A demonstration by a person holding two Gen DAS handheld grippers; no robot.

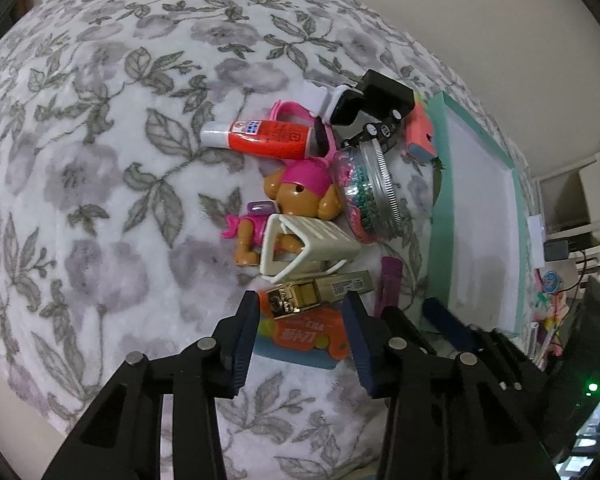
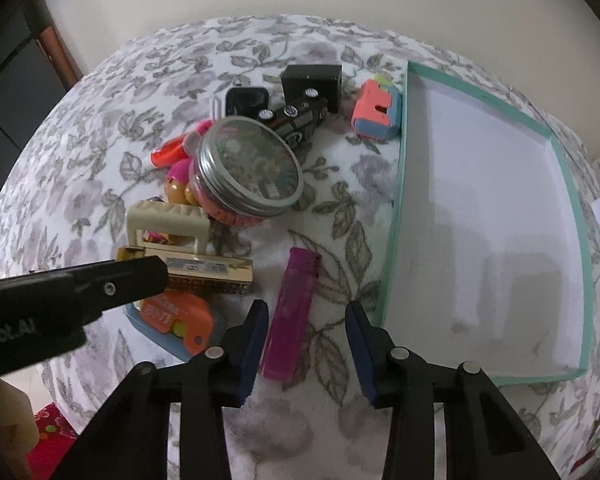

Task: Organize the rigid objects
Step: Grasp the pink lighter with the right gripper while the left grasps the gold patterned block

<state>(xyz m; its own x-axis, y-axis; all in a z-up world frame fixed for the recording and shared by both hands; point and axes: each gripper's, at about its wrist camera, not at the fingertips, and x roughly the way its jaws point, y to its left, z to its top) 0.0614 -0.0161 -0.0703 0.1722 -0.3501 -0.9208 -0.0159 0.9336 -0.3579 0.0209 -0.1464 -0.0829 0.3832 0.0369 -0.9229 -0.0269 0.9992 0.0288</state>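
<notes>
Right gripper (image 2: pixel 306 320), half-wide, straddles the purple lighter (image 2: pixel 290 316) untouched; left gripper (image 1: pixel 304 312) likewise brackets the gold module (image 1: pixel 320 292). Centre each before squeezing.

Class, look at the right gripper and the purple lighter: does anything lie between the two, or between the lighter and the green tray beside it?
Nothing visible does. The right gripper straddles the purple lighter, jaws apart, pads not pressing. Only bare floral cloth lies between the lighter and the green tray, whose low wall must be cleared.
</notes>
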